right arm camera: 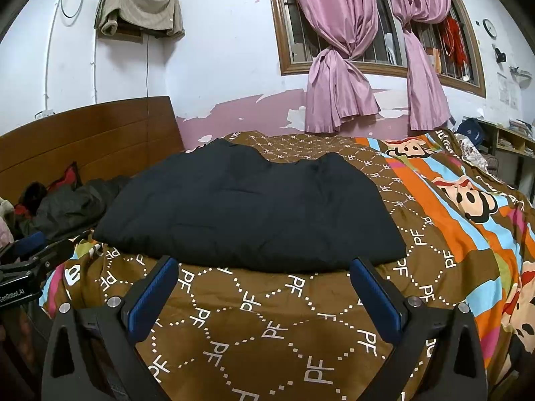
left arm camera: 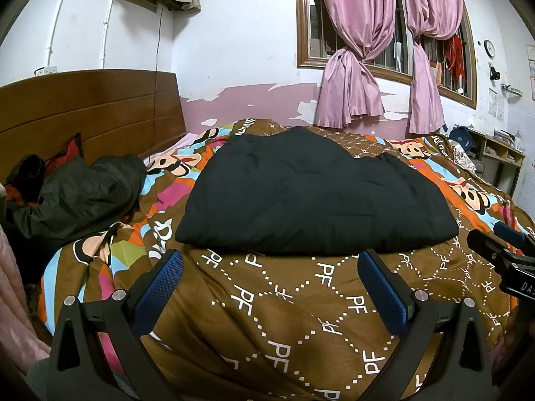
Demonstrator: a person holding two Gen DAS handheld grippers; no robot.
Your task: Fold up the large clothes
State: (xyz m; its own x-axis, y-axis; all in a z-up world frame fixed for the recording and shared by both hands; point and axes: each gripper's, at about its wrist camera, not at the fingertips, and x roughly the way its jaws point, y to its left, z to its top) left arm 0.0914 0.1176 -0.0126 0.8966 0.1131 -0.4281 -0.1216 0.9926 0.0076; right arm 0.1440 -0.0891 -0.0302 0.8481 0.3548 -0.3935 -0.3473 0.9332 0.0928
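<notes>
**Folded black garment on the bed, both grippers empty**

A black padded garment (left arm camera: 314, 197) lies folded into a thick, roughly rectangular bundle on the bed's quilt (left arm camera: 294, 307), a brown cover printed with white "PF" letters in dotted diamonds and bordered by bright cartoon stripes. The bundle sits in the middle of the bed, its near edge straight and facing both cameras, its far edge uneven.

The left gripper (left arm camera: 271, 267) hangs just short of that near edge, its jaws spread wide with nothing between them; the blue pads (left arm camera: 157, 290) stand clear of the cloth. The right gripper (right arm camera: 264, 274) hangs likewise before the same edge, its jaws wide apart and empty. Each gripper shows at the rim of the other's view, so the two are side by side.

To the left of the bundle, near the wooden headboard (left arm camera: 90, 107), a crumpled dark jacket (left arm camera: 83, 193) lies in a heap, well apart from the folded garment. Behind the bed, pink curtains (left arm camera: 354, 67) are knotted before a barred window, and a beige cloth (right arm camera: 140, 6) is draped over a wall shelf.
</notes>
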